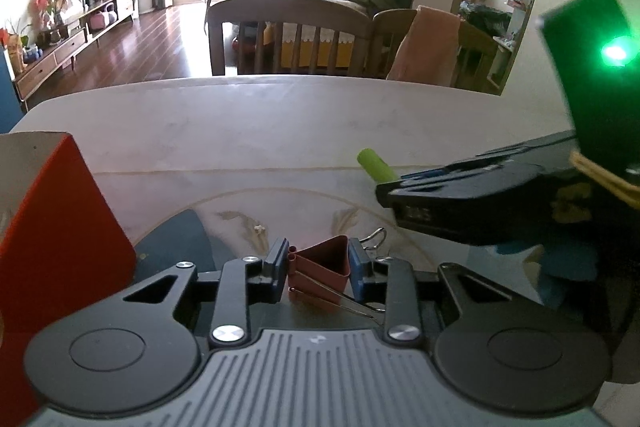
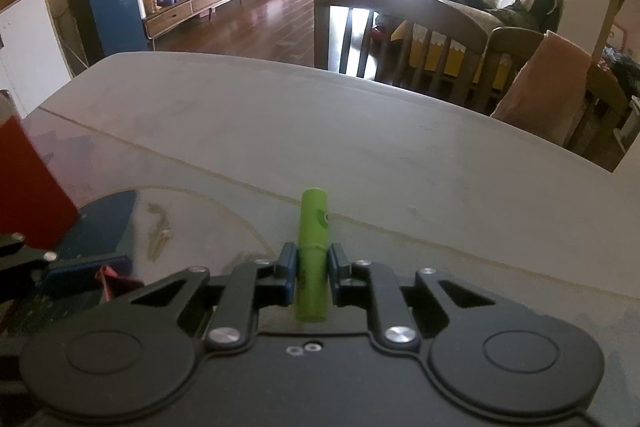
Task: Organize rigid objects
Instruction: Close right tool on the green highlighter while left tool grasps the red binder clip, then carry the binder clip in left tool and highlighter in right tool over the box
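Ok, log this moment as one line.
left claw: shut on red binder clip | right claw: shut on green tube | red box: left, on table

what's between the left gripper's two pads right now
A red binder clip, pinched by the left gripper; the left wrist view shows it. The right gripper likewise holds a green tube.

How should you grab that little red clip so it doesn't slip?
Grip the red binder clip across its flat triangular body, coming along the table from the wire-handle side. The left gripper does that: flat faces suit the pads, thin wire handles would slip.
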Available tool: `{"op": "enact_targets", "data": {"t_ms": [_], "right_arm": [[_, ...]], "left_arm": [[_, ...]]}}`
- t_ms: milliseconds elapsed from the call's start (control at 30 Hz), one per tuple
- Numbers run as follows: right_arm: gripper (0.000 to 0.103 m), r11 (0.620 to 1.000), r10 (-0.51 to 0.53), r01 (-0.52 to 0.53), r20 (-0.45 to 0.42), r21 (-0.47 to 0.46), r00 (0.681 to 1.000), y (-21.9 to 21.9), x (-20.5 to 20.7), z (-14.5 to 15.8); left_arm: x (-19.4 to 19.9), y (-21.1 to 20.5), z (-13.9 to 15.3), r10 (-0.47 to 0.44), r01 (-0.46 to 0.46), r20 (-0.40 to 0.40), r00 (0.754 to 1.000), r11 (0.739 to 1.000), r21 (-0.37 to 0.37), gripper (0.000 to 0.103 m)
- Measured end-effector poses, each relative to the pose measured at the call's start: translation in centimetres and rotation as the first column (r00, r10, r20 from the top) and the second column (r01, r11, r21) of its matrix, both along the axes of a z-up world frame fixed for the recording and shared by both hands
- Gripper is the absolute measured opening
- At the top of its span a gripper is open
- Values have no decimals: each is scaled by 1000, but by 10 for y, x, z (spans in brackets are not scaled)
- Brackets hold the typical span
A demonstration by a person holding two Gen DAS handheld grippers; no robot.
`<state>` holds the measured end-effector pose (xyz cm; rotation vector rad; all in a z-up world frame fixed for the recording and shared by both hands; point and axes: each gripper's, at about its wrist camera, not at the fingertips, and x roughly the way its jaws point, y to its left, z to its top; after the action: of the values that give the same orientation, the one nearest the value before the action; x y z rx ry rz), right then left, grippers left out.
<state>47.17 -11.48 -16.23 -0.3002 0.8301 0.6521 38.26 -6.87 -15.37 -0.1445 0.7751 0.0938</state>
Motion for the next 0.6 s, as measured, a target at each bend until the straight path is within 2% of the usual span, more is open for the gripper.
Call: {"op": "enact_targets", "data": {"t_ms": [267, 600], "right_arm": [[15, 1000, 17, -17, 2, 13, 1000, -19, -30, 25], [15, 999, 4, -3, -6, 47, 1000, -35, -72, 70]], "left_arm": [[-14, 4, 15, 20, -21, -9, 1000, 999, -37, 30], [-36, -1, 50, 3, -3, 0, 1000, 999, -45, 30]]}}
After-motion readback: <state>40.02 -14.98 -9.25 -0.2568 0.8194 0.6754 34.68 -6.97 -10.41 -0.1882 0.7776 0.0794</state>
